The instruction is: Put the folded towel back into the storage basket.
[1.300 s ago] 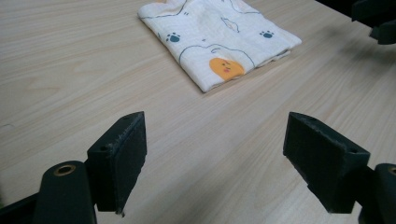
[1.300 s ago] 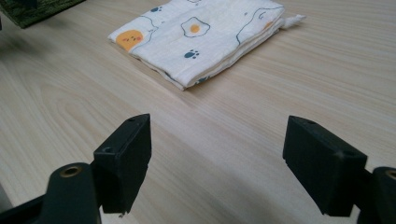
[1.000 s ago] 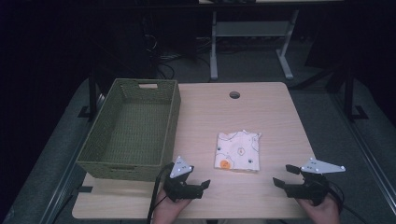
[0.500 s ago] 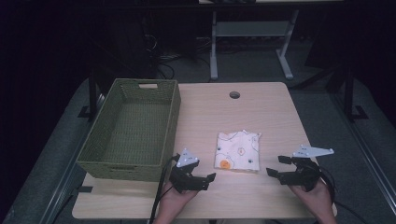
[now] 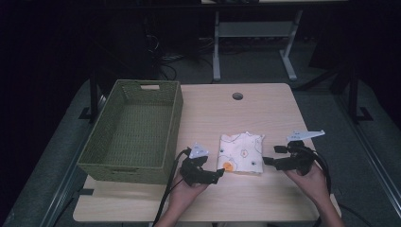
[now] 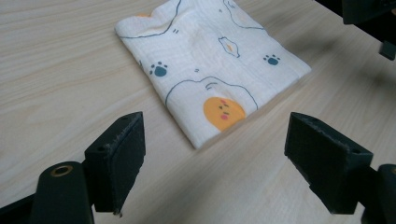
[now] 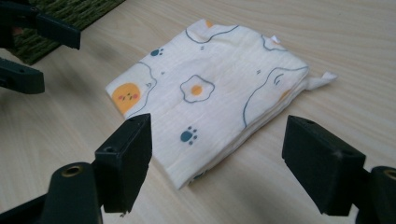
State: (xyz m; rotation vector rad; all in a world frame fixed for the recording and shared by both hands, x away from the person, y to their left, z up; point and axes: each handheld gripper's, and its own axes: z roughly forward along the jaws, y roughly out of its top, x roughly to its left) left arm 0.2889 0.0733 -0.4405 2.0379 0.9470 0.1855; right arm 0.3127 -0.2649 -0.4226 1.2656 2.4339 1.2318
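Cloth (image 5: 241, 152) lies folded on the tabletop (image 5: 213, 118), right of the basket (image 5: 132, 132); left hand-held gripper (image 5: 213, 176) and right hand-held gripper (image 5: 270, 159) flank it, jaws spread; nothing gripped yet; grasp and lift remain.

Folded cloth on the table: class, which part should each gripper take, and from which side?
Take the cloth at its near corners. It lies flat, folded in layers, so slide a jaw under the edge. The left gripper suits the corner with the orange face, coming from the left; the right gripper suits the stacked edge, from the right.
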